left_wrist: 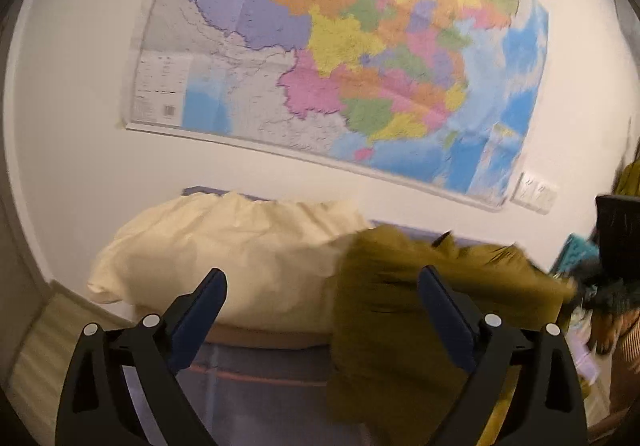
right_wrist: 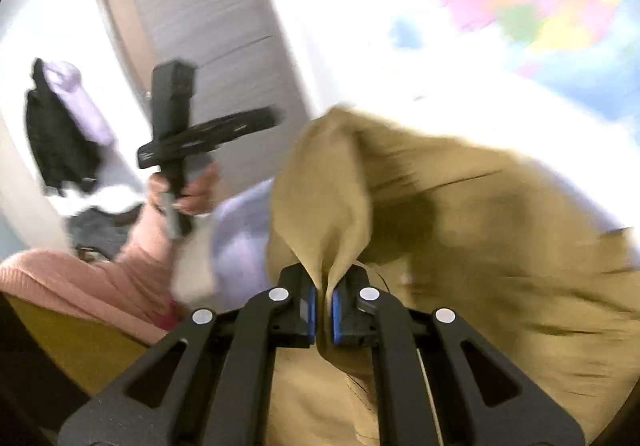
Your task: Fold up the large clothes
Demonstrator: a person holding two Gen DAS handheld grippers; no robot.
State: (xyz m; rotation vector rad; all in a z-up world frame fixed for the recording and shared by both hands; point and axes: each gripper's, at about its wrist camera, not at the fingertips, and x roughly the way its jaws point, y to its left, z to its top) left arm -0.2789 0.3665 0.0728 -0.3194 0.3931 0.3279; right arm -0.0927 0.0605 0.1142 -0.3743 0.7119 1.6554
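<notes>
My right gripper (right_wrist: 324, 300) clamped on olive garment (right_wrist: 460, 230), fabric bunched between pads. My left gripper (left_wrist: 322, 286) spread apart, holding nothing, facing cream pillow (left_wrist: 224, 250).

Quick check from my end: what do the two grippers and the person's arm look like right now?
Both grippers, left and right, have black angular linkage arms with silver round rivets and dark blue finger pads. In the right wrist view, the left tool is a black cross-shaped handle, and the person's arm wears a pink knitted sleeve. No cables or markings are clear.
</notes>
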